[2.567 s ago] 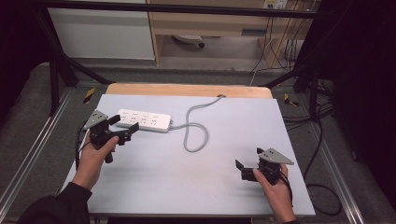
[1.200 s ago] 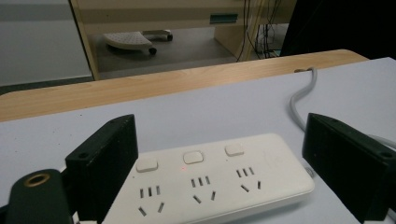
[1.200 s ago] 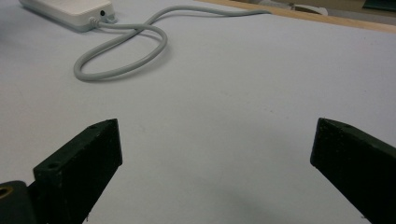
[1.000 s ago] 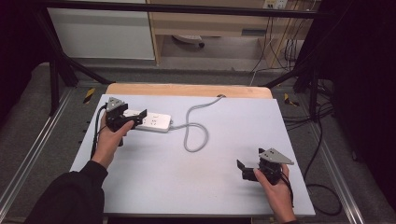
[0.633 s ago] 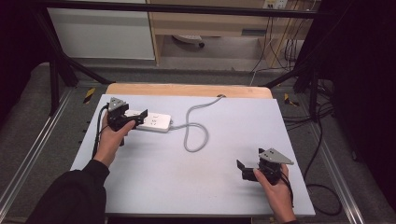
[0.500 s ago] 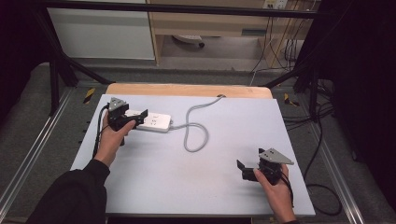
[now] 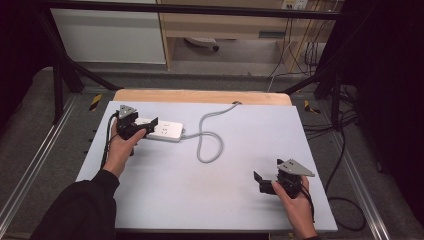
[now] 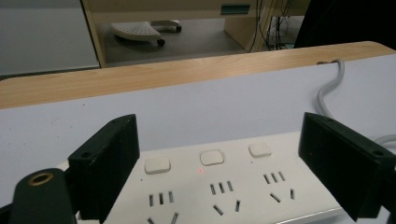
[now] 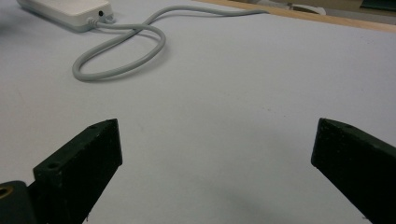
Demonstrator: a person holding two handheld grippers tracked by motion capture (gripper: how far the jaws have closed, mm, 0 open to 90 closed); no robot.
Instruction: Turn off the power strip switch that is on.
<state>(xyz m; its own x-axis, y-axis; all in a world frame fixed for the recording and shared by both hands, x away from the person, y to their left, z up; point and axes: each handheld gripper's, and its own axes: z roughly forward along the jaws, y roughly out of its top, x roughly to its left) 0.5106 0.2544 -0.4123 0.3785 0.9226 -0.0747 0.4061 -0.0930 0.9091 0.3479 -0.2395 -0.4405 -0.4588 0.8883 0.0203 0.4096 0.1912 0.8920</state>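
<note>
- Straddling the strip (image 8: 219, 186), the left gripper (image 8: 219, 172) is holding its jaws spread, one at each side of the white body and not pinching it; likely it is lining up on the three switches (image 8: 212, 157), where a small red dot is glowing.
- Lying at the table's (image 7: 165, 200) far left, the strip is trailing its cord (image 7: 207, 145) in a loop toward the back edge.
- Waiting near the front right corner, the right gripper (image 7: 270, 182) is keeping its jaws spread over bare surface; probably it is parked clear of the work.
</note>
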